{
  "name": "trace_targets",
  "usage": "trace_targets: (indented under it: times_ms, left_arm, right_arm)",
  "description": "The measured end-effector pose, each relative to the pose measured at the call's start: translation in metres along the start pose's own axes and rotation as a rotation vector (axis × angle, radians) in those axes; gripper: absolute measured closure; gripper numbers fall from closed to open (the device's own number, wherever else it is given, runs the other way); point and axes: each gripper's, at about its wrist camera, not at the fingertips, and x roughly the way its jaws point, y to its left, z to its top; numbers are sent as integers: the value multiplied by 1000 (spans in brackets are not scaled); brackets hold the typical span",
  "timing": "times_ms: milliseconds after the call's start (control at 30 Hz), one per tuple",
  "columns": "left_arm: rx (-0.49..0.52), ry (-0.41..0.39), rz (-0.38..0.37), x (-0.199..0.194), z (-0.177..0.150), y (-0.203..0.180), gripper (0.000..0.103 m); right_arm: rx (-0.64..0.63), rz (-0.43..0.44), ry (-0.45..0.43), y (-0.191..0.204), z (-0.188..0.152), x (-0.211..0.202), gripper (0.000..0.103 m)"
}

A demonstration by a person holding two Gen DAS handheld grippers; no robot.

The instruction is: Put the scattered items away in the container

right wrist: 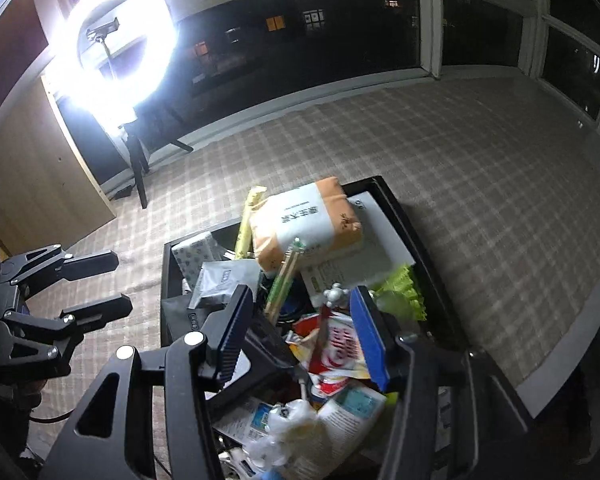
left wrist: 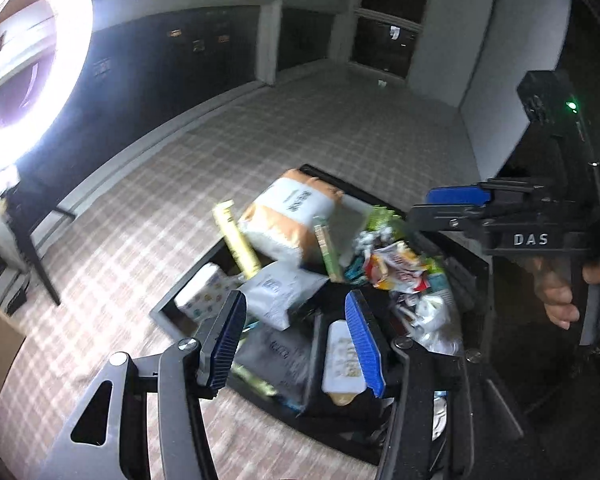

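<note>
A black open container [left wrist: 168,312] [right wrist: 384,192] on the carpet is piled with items: an orange-and-white tissue pack [left wrist: 292,212] [right wrist: 308,220], a yellow-green stick pack [left wrist: 236,240], grey pouches [left wrist: 280,292] [right wrist: 224,280], a red-and-white snack wrapper [left wrist: 396,268] [right wrist: 340,348] and a crumpled white bag [right wrist: 292,428]. My left gripper [left wrist: 296,344] is open and empty, hovering over the container's near side. My right gripper [right wrist: 300,340] is open and empty above the pile. It also shows in the left wrist view [left wrist: 448,204]. The left gripper shows in the right wrist view [right wrist: 116,280].
A bright ring light [left wrist: 32,60] [right wrist: 116,44] on a black tripod [right wrist: 140,168] stands at the back left. Plaid carpet [left wrist: 300,128] [right wrist: 480,168] surrounds the container. Dark windows [right wrist: 300,28] and a white sill line the far wall. A wooden panel [right wrist: 40,184] stands left.
</note>
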Motion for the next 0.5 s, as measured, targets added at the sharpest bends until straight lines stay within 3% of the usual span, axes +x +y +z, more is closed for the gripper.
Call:
trace_targets:
  times_ms: [167, 500]
  left_arm:
    - [-79, 6, 39, -17, -16, 26, 54]
    - [-255, -51, 220, -84, -62, 76, 51]
  right_arm:
    - [-56, 43, 4, 31, 2, 5, 53]
    - [-200, 160, 12, 130, 3, 12, 48]
